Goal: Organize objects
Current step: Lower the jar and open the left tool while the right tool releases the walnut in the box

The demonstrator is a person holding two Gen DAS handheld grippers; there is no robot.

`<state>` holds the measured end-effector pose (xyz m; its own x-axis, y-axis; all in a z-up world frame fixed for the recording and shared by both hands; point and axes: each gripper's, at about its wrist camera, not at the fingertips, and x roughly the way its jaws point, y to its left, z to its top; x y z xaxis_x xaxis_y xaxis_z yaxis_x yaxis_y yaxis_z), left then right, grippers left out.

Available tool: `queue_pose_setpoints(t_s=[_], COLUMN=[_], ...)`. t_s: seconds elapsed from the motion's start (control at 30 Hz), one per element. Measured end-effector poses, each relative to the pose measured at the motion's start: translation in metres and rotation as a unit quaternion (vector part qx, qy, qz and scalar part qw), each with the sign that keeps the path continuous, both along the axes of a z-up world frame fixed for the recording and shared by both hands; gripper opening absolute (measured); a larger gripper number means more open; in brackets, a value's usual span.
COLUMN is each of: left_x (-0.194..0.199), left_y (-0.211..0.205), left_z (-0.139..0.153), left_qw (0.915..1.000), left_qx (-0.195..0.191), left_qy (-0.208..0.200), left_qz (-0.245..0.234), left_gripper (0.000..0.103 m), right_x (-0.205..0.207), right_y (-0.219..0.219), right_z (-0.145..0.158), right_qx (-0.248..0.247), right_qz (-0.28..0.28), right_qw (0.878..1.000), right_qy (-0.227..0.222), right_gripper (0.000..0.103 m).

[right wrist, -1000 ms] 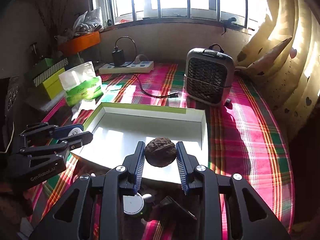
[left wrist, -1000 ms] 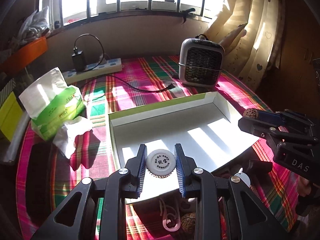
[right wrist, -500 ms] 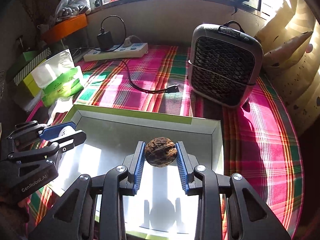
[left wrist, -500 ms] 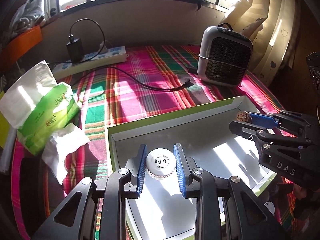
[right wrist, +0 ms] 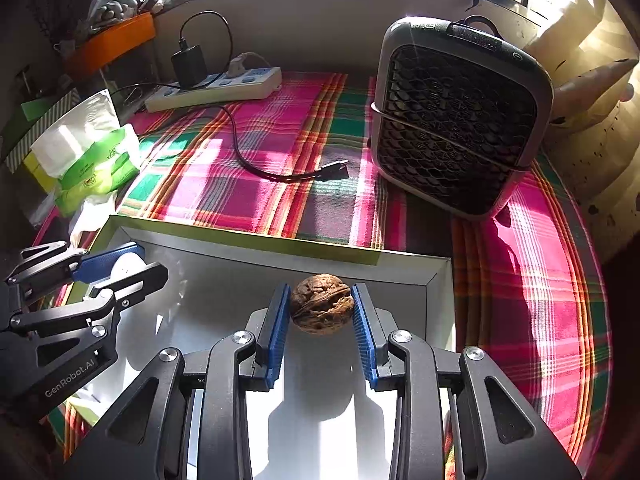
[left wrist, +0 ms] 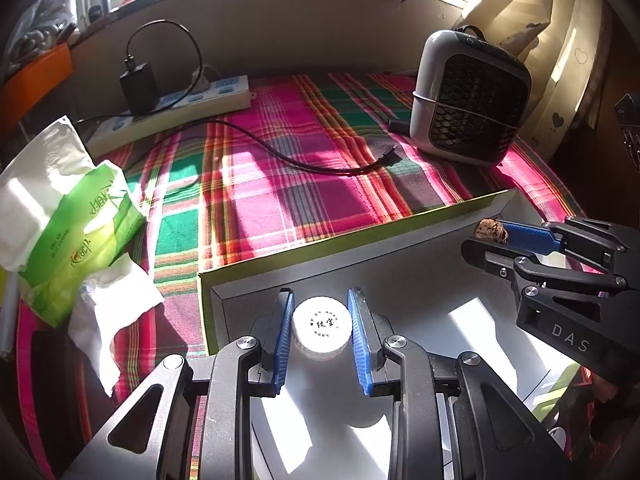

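Observation:
A shallow white box with a green rim [left wrist: 344, 238] [right wrist: 256, 238] lies on the plaid cloth. My left gripper [left wrist: 321, 312] is shut on a small white round jar [left wrist: 322, 326] with black characters on its lid, held over the box's left part. My right gripper [right wrist: 322, 300] is shut on a brown walnut [right wrist: 322, 304], held over the box near its far right corner. Each gripper shows in the other's view: the right gripper [left wrist: 486, 236] with the walnut [left wrist: 490, 231] at right, the left gripper [right wrist: 120, 266] with the jar [right wrist: 126, 266] at left.
A grey fan heater [right wrist: 460, 116] [left wrist: 470, 100] stands behind the box at right. A power strip [left wrist: 176, 110] with a black charger and a loose black cable [left wrist: 304, 162] lies at the back. A green tissue pack [left wrist: 68, 216] with crumpled tissue sits left. Curtains hang at far right.
Both grippers have moved forward and down over the box, still holding the jar and the walnut. The box now fills the lower part of both views.

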<state>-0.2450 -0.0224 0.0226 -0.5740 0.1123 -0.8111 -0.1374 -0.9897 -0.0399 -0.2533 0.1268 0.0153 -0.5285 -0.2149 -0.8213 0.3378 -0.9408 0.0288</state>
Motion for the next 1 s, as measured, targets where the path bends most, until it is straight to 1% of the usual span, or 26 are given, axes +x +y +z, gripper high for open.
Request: queue_pose_setpoints(t_s=[0.23,0.5,0.6,0.67,0.73,1.0], left_x=[-0.002,-0.003,-0.002,-0.002,-0.001,0.012], left_y=[-0.001,-0.001,0.000,-0.001,-0.002,-0.003], left_z=[-0.004,-0.004,-0.004,-0.003,-0.002,0.006], left_qw=[1.0000,0.9999,1.0000,1.0000,1.0000,1.0000], left_qx=[-0.001,-0.006,-0.004,-0.003,-0.001,0.003], left_qy=[-0.007,-0.009,-0.009,-0.007,-0.007,0.002], left_qz=[0.003,0.003,0.000,0.001,0.003,0.004], left_gripper=[0.025,0.025,0.030,0.034,0.036,0.039], right_x=[-0.003,-0.002,-0.002,-0.002,0.000,0.009], right_y=[-0.001,-0.003,-0.003,-0.003,-0.002,0.001], right_z=[-0.007,-0.008,-0.008,-0.008,-0.007,0.000], right_qx=[0.009,0.017,0.015,0.013,0.011,0.007], right_qz=[-0.004,-0.009,-0.009,-0.010,-0.010,-0.016], right_qw=[1.000,1.000,1.000,1.000,1.000,1.000], right_qy=[-0.010,-0.008,-0.008,-0.009,-0.006,0.005], right_gripper=[0.032,0.032,0.032,0.036,0.045,0.049])
